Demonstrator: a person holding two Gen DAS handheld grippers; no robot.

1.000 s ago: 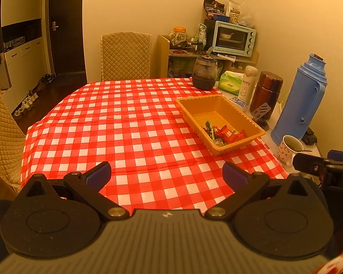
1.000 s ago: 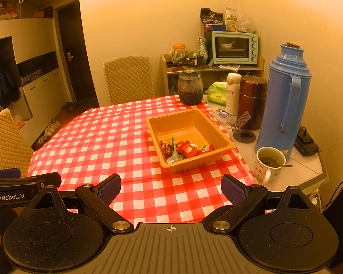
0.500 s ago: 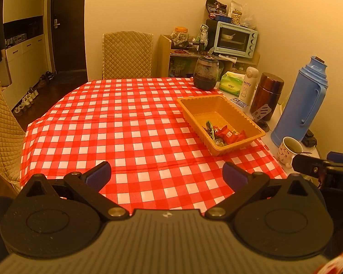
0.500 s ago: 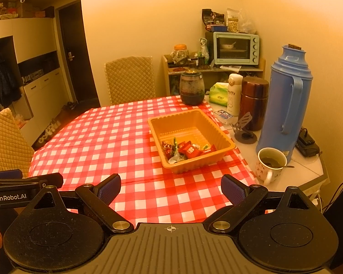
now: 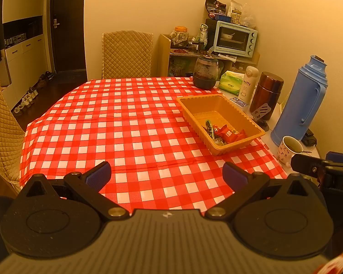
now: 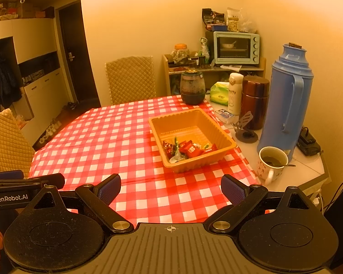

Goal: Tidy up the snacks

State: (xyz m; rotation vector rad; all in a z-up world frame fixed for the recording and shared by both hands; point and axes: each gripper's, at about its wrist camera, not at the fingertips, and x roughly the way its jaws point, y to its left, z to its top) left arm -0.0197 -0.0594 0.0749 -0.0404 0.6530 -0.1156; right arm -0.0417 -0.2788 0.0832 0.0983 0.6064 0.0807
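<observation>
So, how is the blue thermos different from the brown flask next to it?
The blue thermos is taller than the brown flask. The thermos has a pale matte body with a long side handle; the flask is dark, glossy and shows no handle. The thermos narrows to a neck with a stopper, while the flask keeps a straight cylinder shape with a wide lid. Both stand upright on the white surface beside the checked cloth.

Table with red-checked cloth [image 6: 116, 141] carries orange snack tray [image 6: 226, 147], dark jar [image 6: 192, 88], blue thermos [image 6: 285, 105], mug [image 6: 271, 165].
</observation>
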